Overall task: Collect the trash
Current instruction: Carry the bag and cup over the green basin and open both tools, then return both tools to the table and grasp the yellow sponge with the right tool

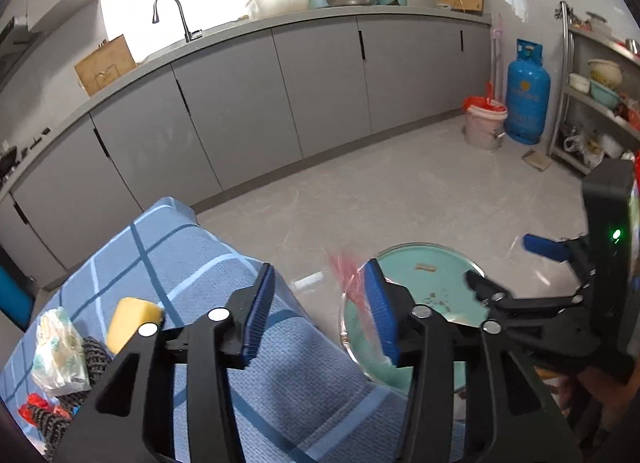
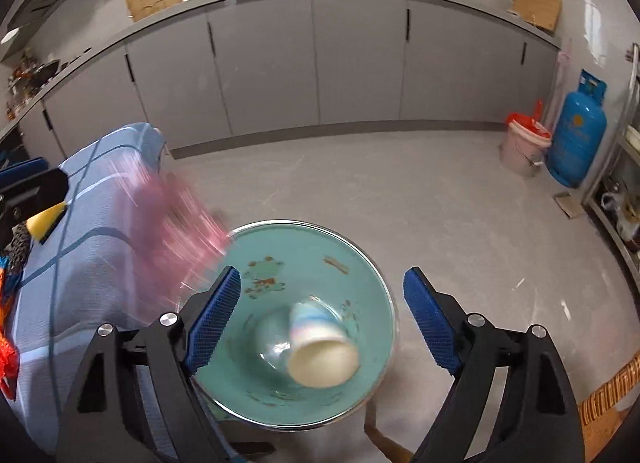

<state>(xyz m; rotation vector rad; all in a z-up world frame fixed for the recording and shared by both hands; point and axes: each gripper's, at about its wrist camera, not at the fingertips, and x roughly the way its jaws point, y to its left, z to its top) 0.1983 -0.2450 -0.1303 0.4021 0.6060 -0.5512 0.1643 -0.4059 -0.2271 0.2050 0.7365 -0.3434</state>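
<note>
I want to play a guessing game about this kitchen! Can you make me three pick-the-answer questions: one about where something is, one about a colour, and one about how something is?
1. Where is the paper cup?
A. on the counter
B. inside the teal bin
C. on the blue cloth

2. What colour is the gas cylinder?
A. blue
B. red
C. green

3. How are the jaws of the right gripper?
A. shut on the cup
B. shut on a sponge
C. open with nothing between the pads

Answers:
1 B, the cup lies tipped over inside the bin.
2 A, its body is bright blue.
3 C, the pads stand wide apart and the cup is below them.
</note>
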